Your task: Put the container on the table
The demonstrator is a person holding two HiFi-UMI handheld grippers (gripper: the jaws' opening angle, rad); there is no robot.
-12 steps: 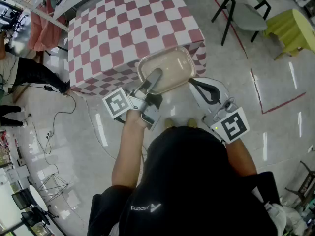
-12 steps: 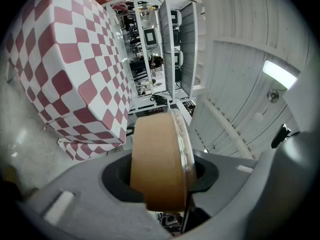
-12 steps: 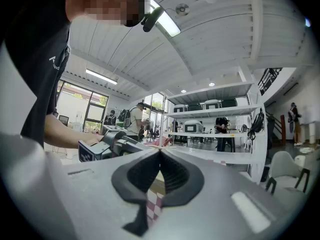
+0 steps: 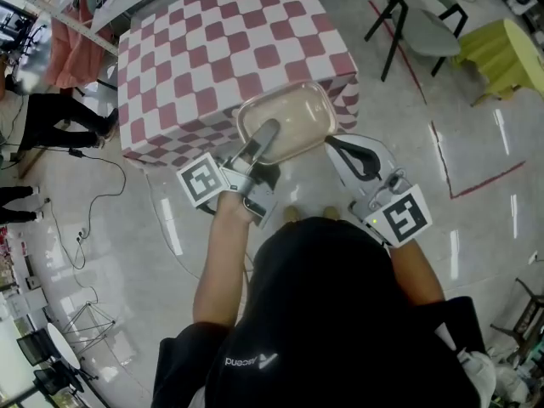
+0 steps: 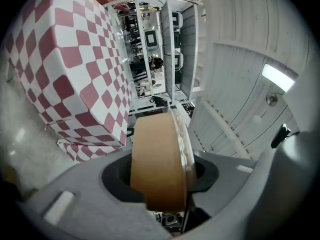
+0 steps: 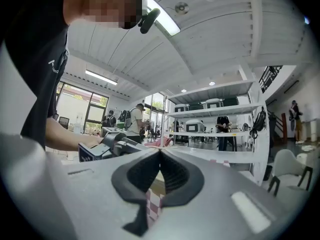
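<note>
The shallow beige plastic container with a clear lid (image 4: 289, 119) hangs at the near edge of the table with the red-and-white checked cloth (image 4: 212, 49). From above it seems partly over the cloth; if it touches the cloth, I cannot tell. The left gripper (image 4: 264, 136) holds it by the near short side, its fingers (image 5: 80, 189) clamped on lid and base. The right gripper (image 4: 333, 142) is just beside, fingers together, with nothing in them. To do this step well, I think the container should go further over the table, flat, and sit fully on the cloth before the fingers let go. Released so near the edge, it may tip to the shiny pale floor (image 4: 476, 228).
</note>
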